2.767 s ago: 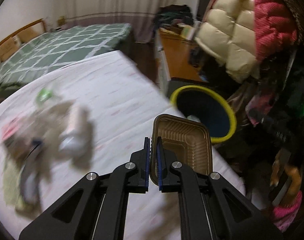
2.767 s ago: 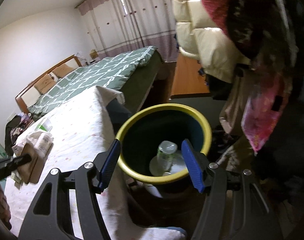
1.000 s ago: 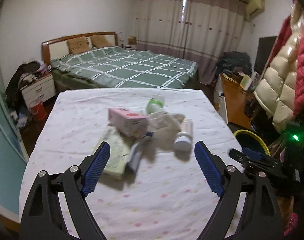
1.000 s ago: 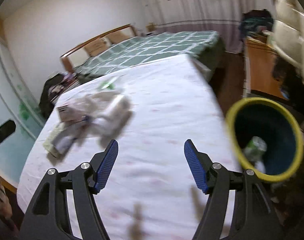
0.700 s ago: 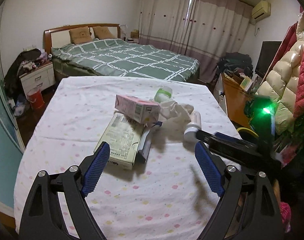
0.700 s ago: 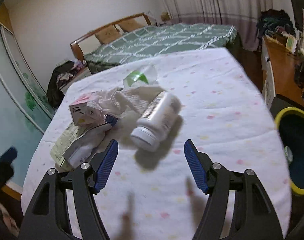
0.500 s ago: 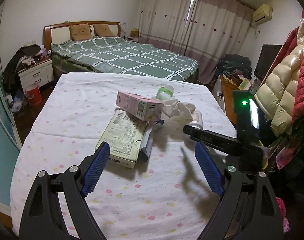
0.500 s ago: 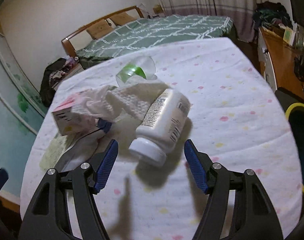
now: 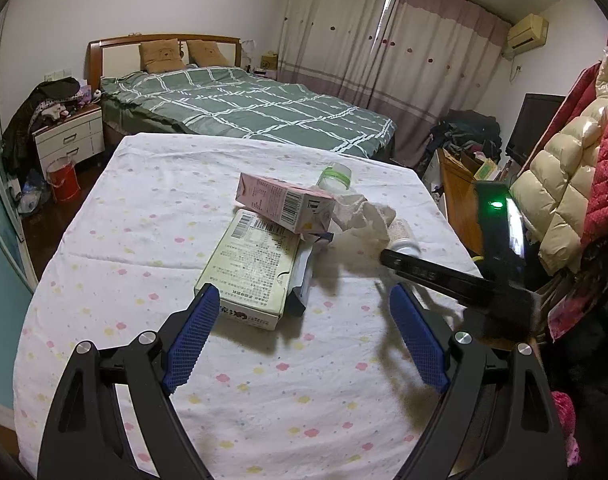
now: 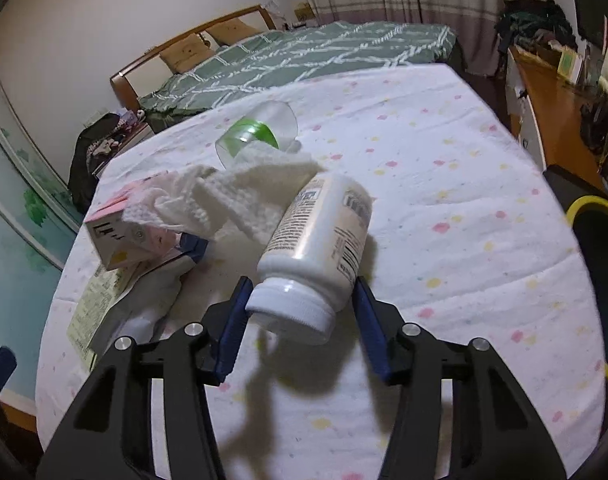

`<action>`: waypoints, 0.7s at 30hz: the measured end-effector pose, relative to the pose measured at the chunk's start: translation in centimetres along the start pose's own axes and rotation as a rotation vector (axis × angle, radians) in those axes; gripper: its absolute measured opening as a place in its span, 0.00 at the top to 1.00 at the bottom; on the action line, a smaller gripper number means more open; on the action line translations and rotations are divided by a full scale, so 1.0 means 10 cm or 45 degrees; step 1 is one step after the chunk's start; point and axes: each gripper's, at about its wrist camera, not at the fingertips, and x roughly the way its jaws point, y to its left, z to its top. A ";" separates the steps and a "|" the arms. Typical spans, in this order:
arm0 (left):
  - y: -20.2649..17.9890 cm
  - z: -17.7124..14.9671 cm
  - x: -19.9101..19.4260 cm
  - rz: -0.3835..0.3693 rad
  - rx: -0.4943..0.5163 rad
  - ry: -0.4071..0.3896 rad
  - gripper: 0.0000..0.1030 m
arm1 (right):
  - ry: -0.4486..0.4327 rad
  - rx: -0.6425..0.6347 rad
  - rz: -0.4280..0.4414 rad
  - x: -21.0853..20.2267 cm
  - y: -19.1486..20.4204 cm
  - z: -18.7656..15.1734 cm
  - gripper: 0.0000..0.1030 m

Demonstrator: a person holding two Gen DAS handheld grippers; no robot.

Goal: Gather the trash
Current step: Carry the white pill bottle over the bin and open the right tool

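A white pill bottle [image 10: 318, 254] lies on its side on the table, cap toward me. My right gripper [image 10: 301, 322] is open with its jaws on either side of the cap; the left pad looks at or near the cap. The bottle also shows in the left wrist view [image 9: 402, 236], partly hidden behind the right gripper's arm [image 9: 444, 280]. A crumpled white tissue [image 10: 239, 192], a pink carton [image 9: 283, 202], a flat cream box [image 9: 255, 264] and a clear cup with a green band [image 10: 255, 132] lie beside it. My left gripper [image 9: 299, 340] is open and empty, near the box.
The yellow-rimmed trash bin [image 10: 596, 240] stands on the floor off the table's right edge. The table wears a white dotted cloth [image 9: 151, 208]. A green-checked bed [image 9: 243, 100] lies beyond it. Jackets [image 9: 568, 168] hang at the right.
My left gripper let go of a brown tray and swung from the bin back to the table. My right gripper moved from the bin to the pill bottle and closed in around its cap.
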 end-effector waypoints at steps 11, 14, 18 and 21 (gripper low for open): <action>-0.09 -0.02 0.04 -0.017 0.029 0.016 0.17 | -0.072 -0.089 0.060 -0.69 -0.15 -0.20 0.54; -0.11 -0.02 0.03 -0.017 0.030 0.013 0.17 | -0.078 -0.082 0.104 -0.84 -0.22 -0.23 0.55; -0.13 -0.02 0.03 -0.018 0.043 0.015 0.17 | -0.070 -0.078 0.128 -0.96 -0.28 -0.29 0.55; -0.17 -0.03 0.00 -0.022 0.055 0.014 0.17 | -0.056 -0.074 0.147 -0.99 -0.31 -0.33 0.55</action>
